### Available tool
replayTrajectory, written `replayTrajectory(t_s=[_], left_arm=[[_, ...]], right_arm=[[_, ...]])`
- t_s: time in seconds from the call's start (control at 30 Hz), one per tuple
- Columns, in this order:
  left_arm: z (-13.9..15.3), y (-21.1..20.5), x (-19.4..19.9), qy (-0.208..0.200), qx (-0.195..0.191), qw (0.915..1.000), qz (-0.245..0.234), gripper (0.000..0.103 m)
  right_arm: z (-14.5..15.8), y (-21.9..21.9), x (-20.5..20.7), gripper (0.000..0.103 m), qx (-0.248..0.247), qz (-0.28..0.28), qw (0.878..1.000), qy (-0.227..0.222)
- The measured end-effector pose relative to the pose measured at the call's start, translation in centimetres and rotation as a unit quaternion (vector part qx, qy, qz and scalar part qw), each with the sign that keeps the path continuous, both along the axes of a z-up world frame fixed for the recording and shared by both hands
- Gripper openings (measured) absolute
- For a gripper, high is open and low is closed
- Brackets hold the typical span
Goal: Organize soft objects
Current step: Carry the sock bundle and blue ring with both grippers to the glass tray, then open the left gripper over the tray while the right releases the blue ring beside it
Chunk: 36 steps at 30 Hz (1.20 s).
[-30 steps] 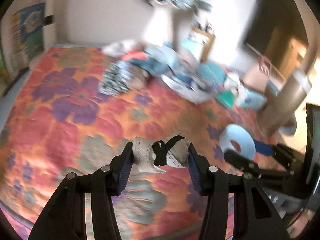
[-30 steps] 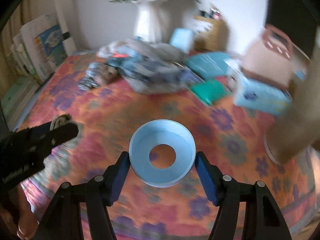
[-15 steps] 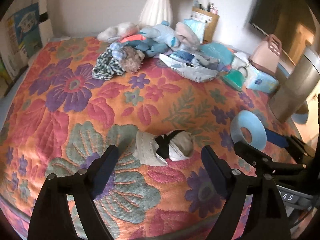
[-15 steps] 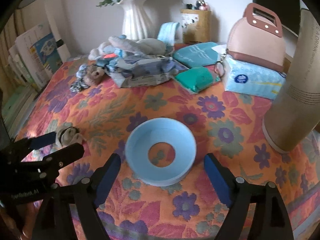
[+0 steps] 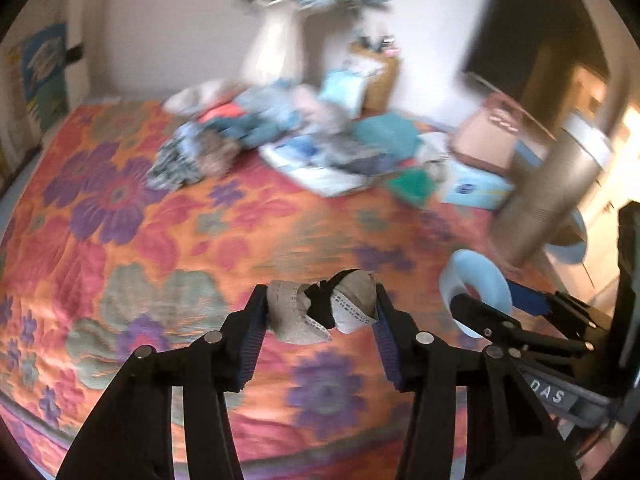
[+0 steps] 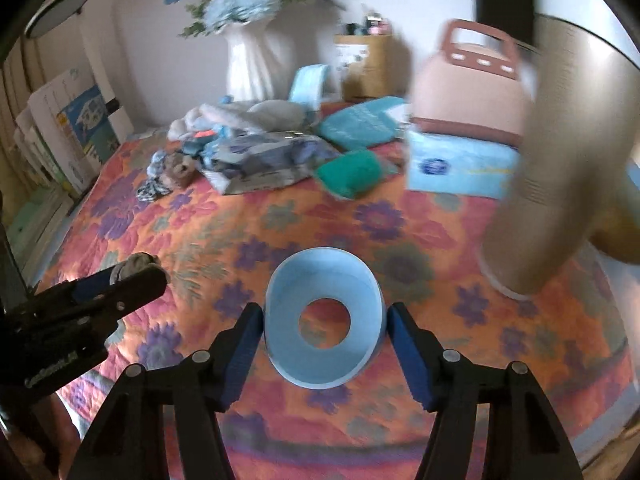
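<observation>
My left gripper point(image 5: 320, 308) is shut on a small beige cloth bundle tied with a black band point(image 5: 320, 308), held just above the floral bedspread point(image 5: 120, 220). My right gripper point(image 6: 325, 320) is shut on a light blue soft ring point(image 6: 325, 320), squeezed slightly oval. The ring also shows at the right of the left wrist view point(image 5: 476, 292). The left gripper with the bundle point(image 6: 136, 266) shows at the left of the right wrist view.
A pile of soft toys and cloths point(image 6: 240, 136) lies at the far side by a white vase point(image 6: 250, 64). A teal pouch point(image 6: 352, 174), tissue pack point(image 6: 460, 166), pink bag point(image 6: 468, 84) and a tall beige cylinder point(image 6: 560, 160) stand at the right.
Half a second ago both grippers were open with the bundle and ring lying on the bedspread. Now both have closed on them and lifted; the views are blurred by motion.
</observation>
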<state>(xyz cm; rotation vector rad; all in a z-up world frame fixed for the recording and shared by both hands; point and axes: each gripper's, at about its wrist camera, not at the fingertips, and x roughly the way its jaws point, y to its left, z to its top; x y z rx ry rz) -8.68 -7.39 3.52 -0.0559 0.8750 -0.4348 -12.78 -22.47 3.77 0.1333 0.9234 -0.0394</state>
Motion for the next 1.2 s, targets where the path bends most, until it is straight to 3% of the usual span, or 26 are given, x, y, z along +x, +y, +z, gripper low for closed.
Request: replayTrajectory(t_s=[0.3, 0.47, 0.73, 0.97, 1.2], left_arm=[[2.1, -8.5, -3.2, -0.009, -0.010, 0.9952, -0.097, 0.047], [2.9, -14.3, -4.7, -0.008, -0.024, 0.9866, -0.161, 0.047], [4.6, -22.8, -6.5, -0.032, -0.015, 0.9715, -0.235, 0.047], [6.3, -27.3, -6.6, -0.052, -0.025, 0.9657, -0.253, 0.047], [7.8, -32.1, -4.6, -0.067, -0.034, 0.9739, -0.214, 0.047]], right_arm=[[2.2, -8.9, -5.0, 0.063, 0.025, -0.067, 0.997, 0.030], [4.0, -13.6, -7.8, 0.063, 0.009, -0.115, 0.993, 0.020], [6.0, -19.8, -10.8, 0.063, 0.016, -0.179, 0.984, -0.009], [8.1, -24.5, -11.8, 0.063, 0.013, -0.223, 0.974, -0.039], [10.9, -30.5, -10.0, 0.064, 0.053, -0.251, 0.960, -0.108]])
